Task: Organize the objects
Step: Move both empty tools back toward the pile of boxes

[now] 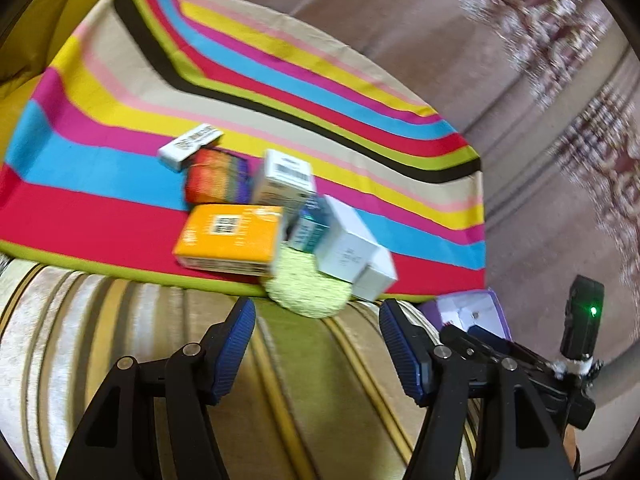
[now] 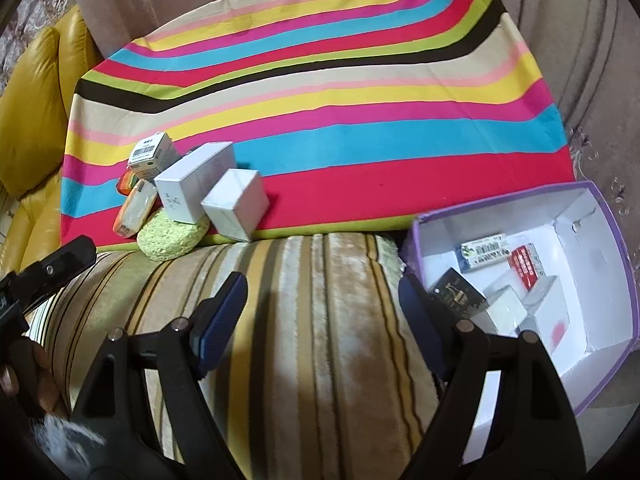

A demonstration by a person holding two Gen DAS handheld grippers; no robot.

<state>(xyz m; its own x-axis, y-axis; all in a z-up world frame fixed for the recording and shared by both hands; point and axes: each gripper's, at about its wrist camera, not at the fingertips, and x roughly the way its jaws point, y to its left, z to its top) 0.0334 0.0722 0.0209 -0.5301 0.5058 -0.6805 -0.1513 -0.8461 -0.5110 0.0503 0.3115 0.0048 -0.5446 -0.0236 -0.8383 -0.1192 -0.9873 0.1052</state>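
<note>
A pile of small boxes sits at the near edge of a striped cloth (image 1: 120,168): an orange box (image 1: 230,238), a rainbow box (image 1: 216,178), a barcode box (image 1: 286,178), a teal box (image 1: 306,224) and a large white box (image 1: 348,246). They partly rest on a green sponge (image 1: 306,286). My left gripper (image 1: 316,316) hangs open just in front of the sponge with nothing between its fingers. My right gripper (image 2: 323,286) is open and empty over the striped cushion. To its right is a purple box (image 2: 616,248) holding several small packages.
The striped plush cushion (image 2: 320,340) lies under both grippers. A yellow leather sofa arm (image 2: 36,112) is on the left. A patterned carpet (image 1: 560,40) lies beyond the cloth. A black camera with a green light (image 1: 584,312) stands beside the purple box (image 1: 472,308).
</note>
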